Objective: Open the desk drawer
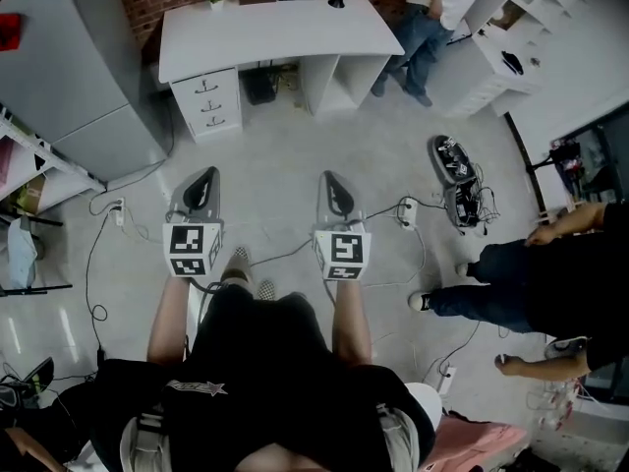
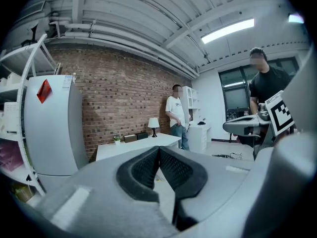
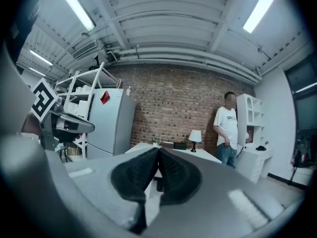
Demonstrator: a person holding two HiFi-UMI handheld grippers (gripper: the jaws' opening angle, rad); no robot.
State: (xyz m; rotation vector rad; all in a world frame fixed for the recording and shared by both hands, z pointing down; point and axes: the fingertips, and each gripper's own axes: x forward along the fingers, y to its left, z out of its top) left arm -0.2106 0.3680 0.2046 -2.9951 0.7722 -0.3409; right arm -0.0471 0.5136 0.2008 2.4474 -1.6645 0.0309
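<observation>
The white desk [image 1: 275, 28] stands far ahead against the brick wall. Its drawer unit [image 1: 207, 103], with three handled drawers all closed, sits under the desk's left end. My left gripper [image 1: 203, 175] and right gripper [image 1: 330, 178] are held side by side over the floor, well short of the desk and pointing toward it. Both are shut with nothing between the pads. In the left gripper view the shut gripper [image 2: 158, 150] lines up below the desk top [image 2: 133, 146]. The right gripper view shows the shut gripper [image 3: 157, 151] in front of the desk [image 3: 208, 156].
A grey refrigerator [image 1: 69, 67] stands left of the desk, with a wire shelf [image 1: 29, 170] nearer me. One person [image 1: 432, 13] stands by the desk's right end, next to a white shelf unit [image 1: 511, 37]. Another person [image 1: 550, 273] is at my right. Cables and a power strip [image 1: 408, 210] lie on the floor.
</observation>
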